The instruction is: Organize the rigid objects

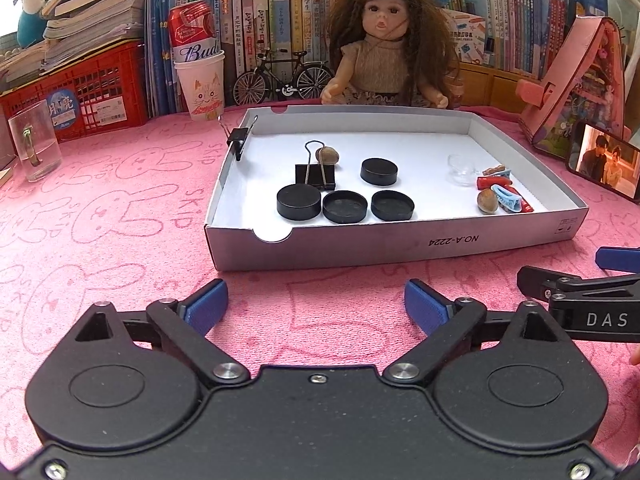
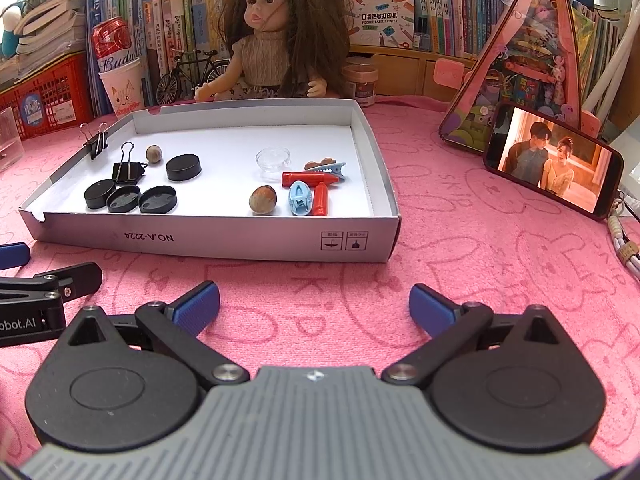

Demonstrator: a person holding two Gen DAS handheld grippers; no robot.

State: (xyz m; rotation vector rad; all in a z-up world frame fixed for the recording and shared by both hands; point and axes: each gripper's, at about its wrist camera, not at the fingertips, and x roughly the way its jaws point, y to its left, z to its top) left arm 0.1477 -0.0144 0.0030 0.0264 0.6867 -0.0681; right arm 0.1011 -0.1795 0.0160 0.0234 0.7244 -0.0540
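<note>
A shallow white box (image 1: pixel 400 246) lies on a pink cloth (image 1: pixel 100 220), and the small rigid things sit inside it in two groups. On the left are four black discs: one cap (image 1: pixel 299 201) at the near left, two upturned lids (image 1: pixel 345 206) (image 1: pixel 392 205) touching in a row to its right, and a fourth disc (image 1: pixel 379 171) farther back. A large binder clip (image 1: pixel 316 174) lies flat just behind the row, with a nut (image 1: pixel 328 155) at its far side. A small binder clip (image 1: pixel 239 139) is clamped on the box's left wall.

On the right — well apart from the discs — a clear cup (image 2: pixel 274 161) stands behind a cluster: two red crayons (image 2: pixel 306 179) (image 2: pixel 320 199), a blue hair clip (image 2: pixel 300 199) between them, a grey-blue clip (image 2: pixel 328 169) and a brown piece (image 2: pixel 319 163) at the far side, and a second nut (image 2: pixel 263 199) just left of the cluster.

Both grippers hover over the cloth in front of the box's near wall, side by side. The left gripper (image 1: pixel 316 306) has its blue pads spread wide with nothing between them; the right gripper (image 2: pixel 314 306) is likewise spread and empty.

Behind the box sits a doll (image 1: pixel 386 40) — beside it a model bicycle (image 1: pixel 282 78), a paper cup (image 1: pixel 200 84) holding a red can (image 1: pixel 193 30), and a wall of books (image 1: pixel 272 20). A red crate (image 1: pixel 80 88) and a clear glass (image 1: pixel 35 146) are at far left; a phone (image 2: pixel 554 162) leans against a pink case (image 2: pixel 532 60) at right.
</note>
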